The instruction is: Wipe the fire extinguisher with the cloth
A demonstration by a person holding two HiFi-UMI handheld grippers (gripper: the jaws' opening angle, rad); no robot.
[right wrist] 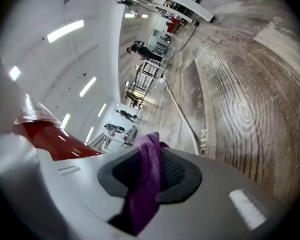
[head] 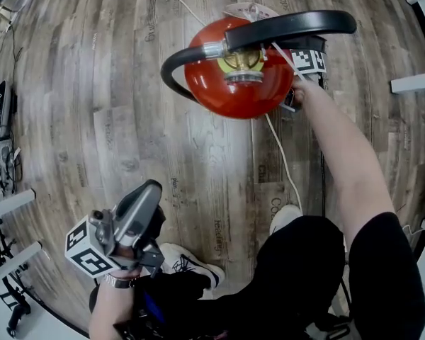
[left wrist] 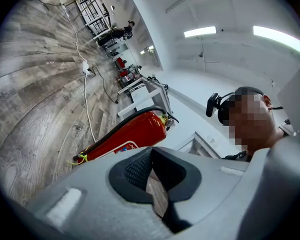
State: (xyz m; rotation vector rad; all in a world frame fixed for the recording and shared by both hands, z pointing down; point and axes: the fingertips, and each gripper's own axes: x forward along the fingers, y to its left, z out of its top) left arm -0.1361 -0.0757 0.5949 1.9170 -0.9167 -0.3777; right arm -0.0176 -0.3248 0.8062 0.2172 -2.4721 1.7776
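Note:
A red fire extinguisher (head: 230,76) stands upright on the wood floor, seen from above, with a black hose (head: 173,66) and a black handle (head: 290,25). My right gripper (head: 294,94) is against its right side, the marker cube (head: 309,61) just above it. In the right gripper view the right gripper (right wrist: 150,169) is shut on a purple cloth (right wrist: 146,181), with the extinguisher's red body (right wrist: 50,136) close on the left. My left gripper (head: 150,190) hangs low at the lower left, well away from the extinguisher (left wrist: 132,134), and is shut (left wrist: 152,176) on nothing.
A white cable (head: 280,154) runs over the floor past the extinguisher to a power strip (left wrist: 85,68). The person's shoes (head: 188,264) stand below it. Equipment (head: 1,133) lies at the left edge, and white frames (head: 414,83) stand at the right.

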